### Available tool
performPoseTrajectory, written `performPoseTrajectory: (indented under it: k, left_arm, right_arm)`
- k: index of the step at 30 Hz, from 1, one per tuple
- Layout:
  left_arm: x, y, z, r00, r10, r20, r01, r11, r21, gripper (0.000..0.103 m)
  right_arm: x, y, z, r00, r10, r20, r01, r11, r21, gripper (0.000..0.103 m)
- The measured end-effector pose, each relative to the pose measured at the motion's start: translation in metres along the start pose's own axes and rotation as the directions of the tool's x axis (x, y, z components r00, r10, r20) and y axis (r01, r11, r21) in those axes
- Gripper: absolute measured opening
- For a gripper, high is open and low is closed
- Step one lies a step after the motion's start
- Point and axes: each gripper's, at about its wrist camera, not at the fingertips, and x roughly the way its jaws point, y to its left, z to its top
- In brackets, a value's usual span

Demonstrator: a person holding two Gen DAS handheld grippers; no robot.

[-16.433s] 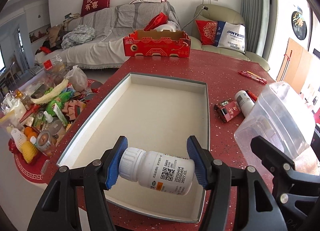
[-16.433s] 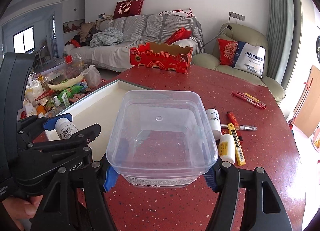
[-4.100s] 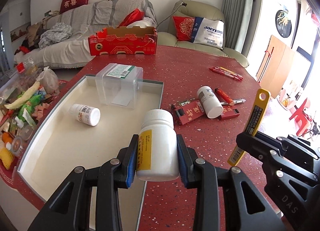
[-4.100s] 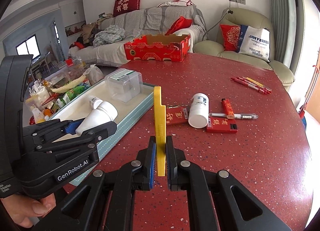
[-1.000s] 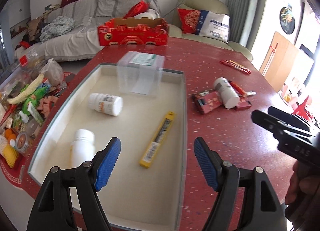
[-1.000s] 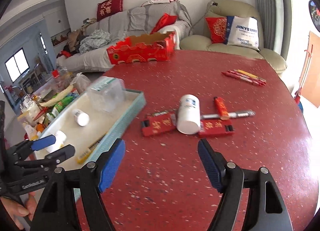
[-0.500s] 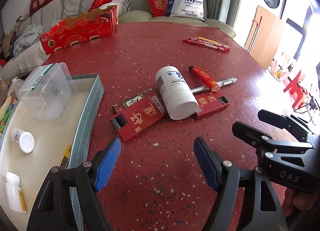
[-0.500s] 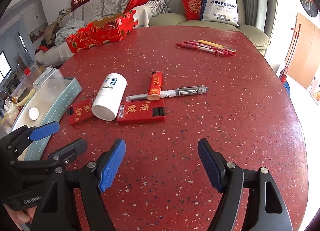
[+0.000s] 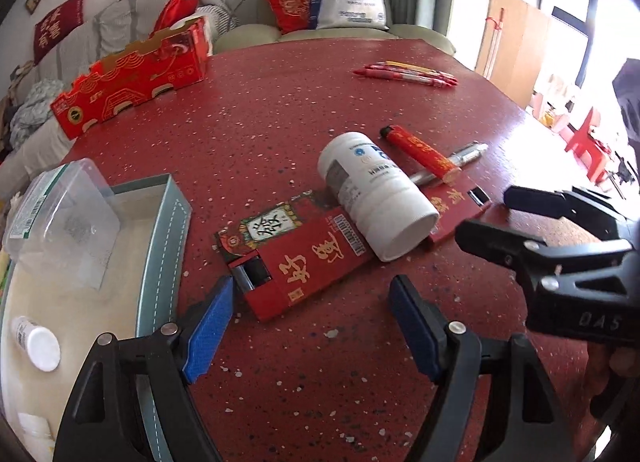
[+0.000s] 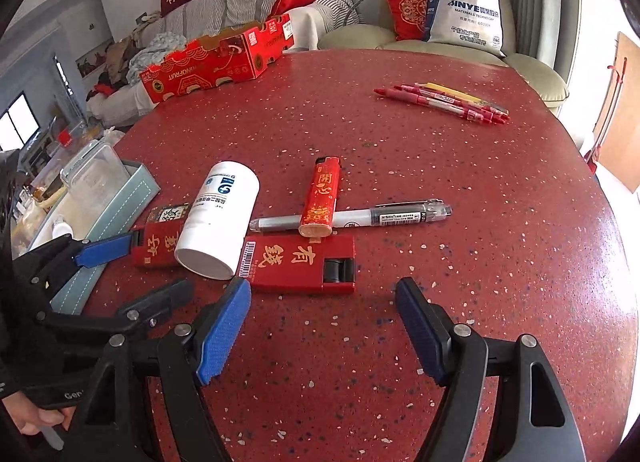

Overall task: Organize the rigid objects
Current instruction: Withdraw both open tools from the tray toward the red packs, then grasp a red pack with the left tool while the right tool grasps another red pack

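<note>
On the red table lie a white bottle [image 9: 376, 201] [image 10: 218, 217] on its side, two flat red boxes [image 9: 304, 266] [image 10: 300, 264], a red lighter [image 9: 420, 151] [image 10: 322, 197] and a grey pen [image 10: 360, 215]. My left gripper [image 9: 310, 304] is open just short of the nearer red box, nothing between its blue pads. My right gripper [image 10: 322, 302] is open just short of the other red box [image 10: 300, 264]. At the left the tray [image 9: 164, 246] holds a clear plastic container [image 9: 64, 221] and small white bottles [image 9: 36, 342].
A long red carton [image 9: 132, 77] [image 10: 220, 57] stands at the table's far side. Several red and yellow pens [image 10: 444, 101] [image 9: 404, 71] lie at the far right. A sofa and armchair stand behind the table. A person's hand [image 10: 40, 422] grips the left handle.
Both grippers swung from over the tray toward the cluster of objects on the table and came lower and closer to the red boxes. Their jaws stayed open.
</note>
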Motion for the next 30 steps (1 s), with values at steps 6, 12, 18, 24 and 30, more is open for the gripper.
performPoseTrajectory:
  k: [6, 12, 18, 24, 30]
  left_arm:
    - [-0.015, -0.005, -0.008, 0.999, -0.031, 0.040, 0.030, 0.999, 0.033, 0.080]
    - [0.004, 0.000, 0.010, 1.000, 0.028, 0.004, -0.028, 1.000, -0.013, 0.082]
    - [0.003, -0.026, -0.002, 0.997, -0.071, 0.001, 0.070, 0.993, 0.097, 0.081]
    - [-0.001, -0.045, -0.002, 0.999, -0.043, 0.031, 0.036, 0.981, 0.190, 0.081]
    - [0.012, -0.028, 0.014, 0.999, -0.046, 0.012, 0.045, 0.995, 0.093, 0.082]
  right_arm:
    - [-0.003, -0.004, -0.001, 1.000, -0.005, 0.001, 0.005, 0.999, -0.047, 0.076]
    - [0.004, -0.005, 0.006, 1.000, 0.011, -0.011, -0.012, 0.997, -0.074, 0.076]
    - [0.016, 0.015, 0.010, 0.999, -0.017, -0.036, 0.010, 0.982, -0.190, 0.076]
    - [0.019, 0.016, 0.011, 0.998, -0.059, -0.022, 0.053, 0.977, -0.209, 0.071]
    - [0.020, 0.006, 0.016, 0.998, -0.056, -0.022, 0.052, 0.984, -0.172, 0.071]
